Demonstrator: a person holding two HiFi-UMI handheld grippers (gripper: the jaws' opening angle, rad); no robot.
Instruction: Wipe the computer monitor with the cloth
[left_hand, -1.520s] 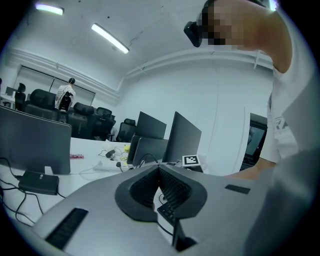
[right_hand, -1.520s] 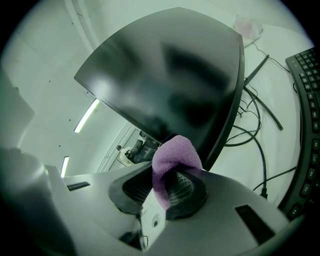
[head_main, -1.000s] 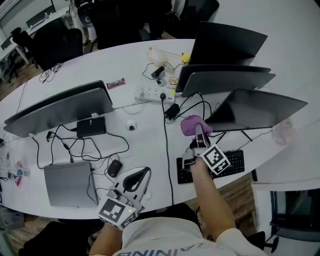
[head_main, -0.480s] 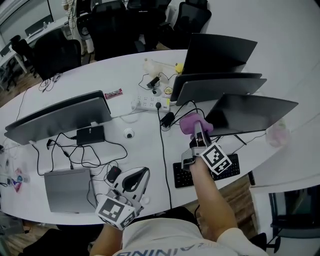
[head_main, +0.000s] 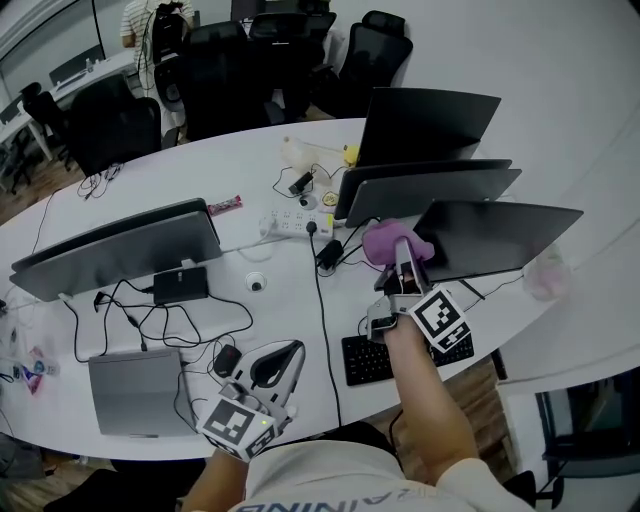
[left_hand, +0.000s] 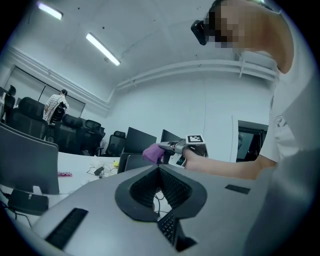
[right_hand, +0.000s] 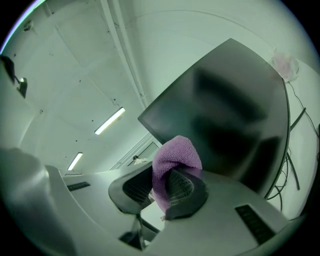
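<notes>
A dark monitor (head_main: 495, 236) stands at the right of the white table (head_main: 150, 175), its screen tilted down toward me. My right gripper (head_main: 402, 252) is shut on a purple cloth (head_main: 392, 241), held at the monitor's lower left corner. In the right gripper view the cloth (right_hand: 172, 159) bulges out between the jaws, with the black screen (right_hand: 235, 115) just behind it; whether they touch I cannot tell. My left gripper (head_main: 287, 352) hovers low near the table's front edge, shut and empty. Its own view shows the cloth (left_hand: 152, 152) and my right gripper (left_hand: 170, 146) farther off.
A black keyboard (head_main: 372, 360) lies under my right forearm. Two more monitors (head_main: 425, 185) stand behind the first one, another (head_main: 120, 248) at the left. A power strip (head_main: 290, 225), cables, a mouse (head_main: 228, 360) and a grey laptop (head_main: 132, 390) lie on the table. Office chairs (head_main: 240, 70) line the far side.
My right gripper has carried the cloth a little forward, closer to the monitor's corner. The head view has shifted. My left gripper has barely moved.
</notes>
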